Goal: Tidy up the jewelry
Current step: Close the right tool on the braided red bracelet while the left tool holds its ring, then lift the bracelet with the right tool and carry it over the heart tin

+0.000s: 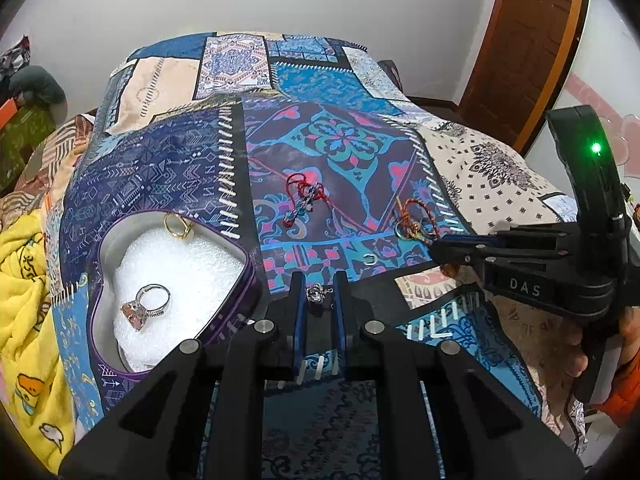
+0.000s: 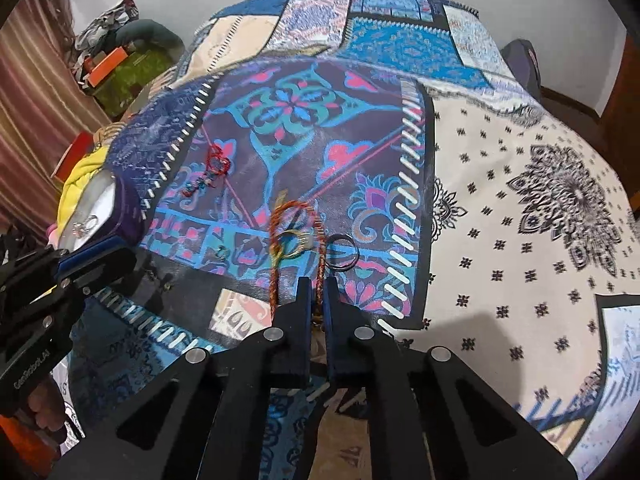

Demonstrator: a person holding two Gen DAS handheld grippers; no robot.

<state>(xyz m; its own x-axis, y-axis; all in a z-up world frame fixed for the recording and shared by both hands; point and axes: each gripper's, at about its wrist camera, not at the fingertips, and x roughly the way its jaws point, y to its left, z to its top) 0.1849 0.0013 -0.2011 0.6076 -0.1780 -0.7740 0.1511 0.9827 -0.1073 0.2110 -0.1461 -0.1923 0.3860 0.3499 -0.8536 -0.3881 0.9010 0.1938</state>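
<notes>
Left wrist view: my left gripper point(image 1: 319, 292) is clamped on a small silver ring point(image 1: 316, 294), just right of the heart-shaped box point(image 1: 248, 264) — next move: carry it over the white foam, let go. "DAS" reads on the right gripper.

Right wrist view: my right gripper point(image 2: 317, 296) is pinched on the orange cord point(image 2: 319, 280), well right of the box — lift w/o snagging the rings.

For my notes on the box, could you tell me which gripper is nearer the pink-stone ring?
Left. The left gripper, shut on a small ring, sits just beside the box holding the pink-stone ring; the right gripper, shut on an orange cord, is farther away.
</notes>
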